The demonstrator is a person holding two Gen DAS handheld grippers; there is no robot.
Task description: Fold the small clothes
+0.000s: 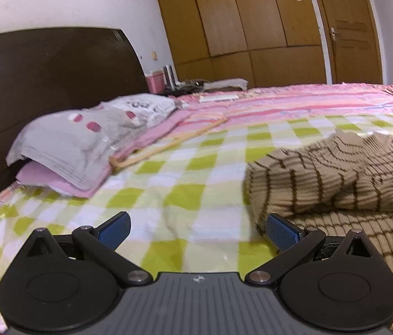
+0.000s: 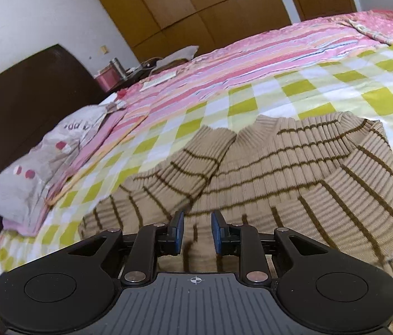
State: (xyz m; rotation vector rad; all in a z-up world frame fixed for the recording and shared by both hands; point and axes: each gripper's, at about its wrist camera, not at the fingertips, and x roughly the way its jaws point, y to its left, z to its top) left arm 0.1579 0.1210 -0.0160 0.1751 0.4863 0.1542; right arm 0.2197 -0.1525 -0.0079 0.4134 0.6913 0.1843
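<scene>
Risk: the right gripper (image 2: 196, 231) stands with its jaws narrowly parted over the beige ribbed knit sweater with thin brown stripes (image 2: 294, 173), nothing clamped between the pads. If it closes here, it will likely pinch several stacked layers at once and drag the fold apart. The left gripper (image 1: 196, 230) is spread wide and empty, off the sweater's near edge; a lift from that side could catch the slick green-and-white checked bed cover (image 1: 168, 173) instead. The sweater lies on the checked cover, both sleeves folded inward across the body, hem toward the grippers.
</scene>
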